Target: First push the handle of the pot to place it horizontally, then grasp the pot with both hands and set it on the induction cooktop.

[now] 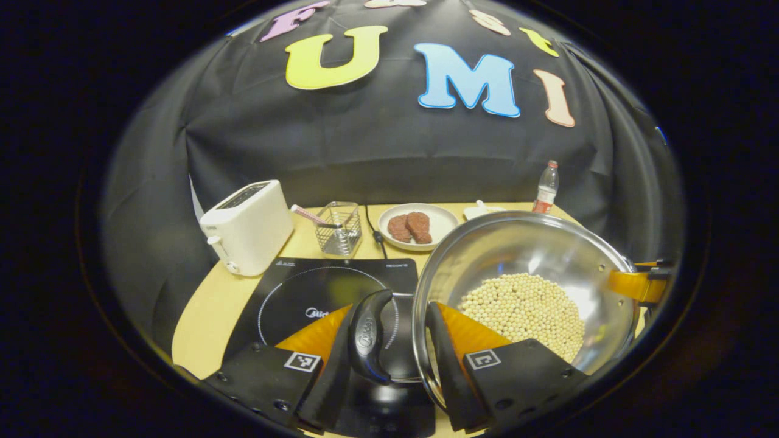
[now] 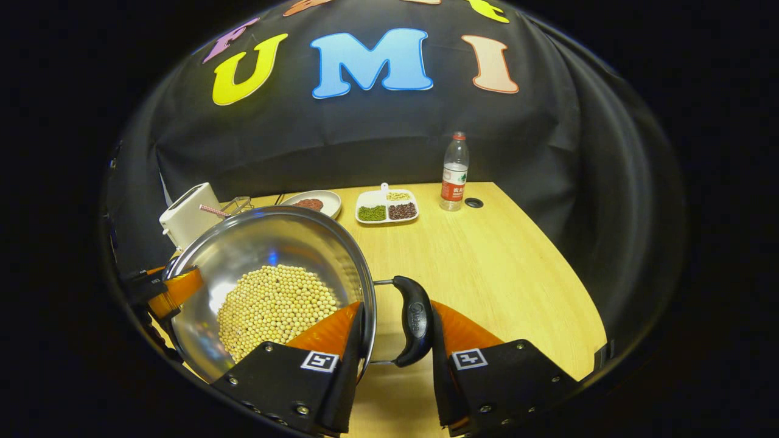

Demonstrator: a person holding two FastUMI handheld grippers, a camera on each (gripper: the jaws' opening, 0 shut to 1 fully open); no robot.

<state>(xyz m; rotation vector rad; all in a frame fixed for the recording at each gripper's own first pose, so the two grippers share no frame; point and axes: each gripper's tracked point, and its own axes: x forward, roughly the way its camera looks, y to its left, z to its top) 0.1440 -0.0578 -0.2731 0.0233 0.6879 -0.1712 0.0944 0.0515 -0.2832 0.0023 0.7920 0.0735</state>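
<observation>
Over the cooktop, pot between both grippers' fingers.

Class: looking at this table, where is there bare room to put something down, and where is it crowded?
Free: the wooden table between the pot, the bottle and the near edge. Crowded: the back row, with toaster, wire basket, meat plate and bean tray.

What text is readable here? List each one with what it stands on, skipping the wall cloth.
"Mid", the rest hidden behind a finger: induction cooktop.
Small print at the cooktop's far corners: too small to read.
Embossed mark on the pot handle: blurred.
Bottle label: too small.
</observation>
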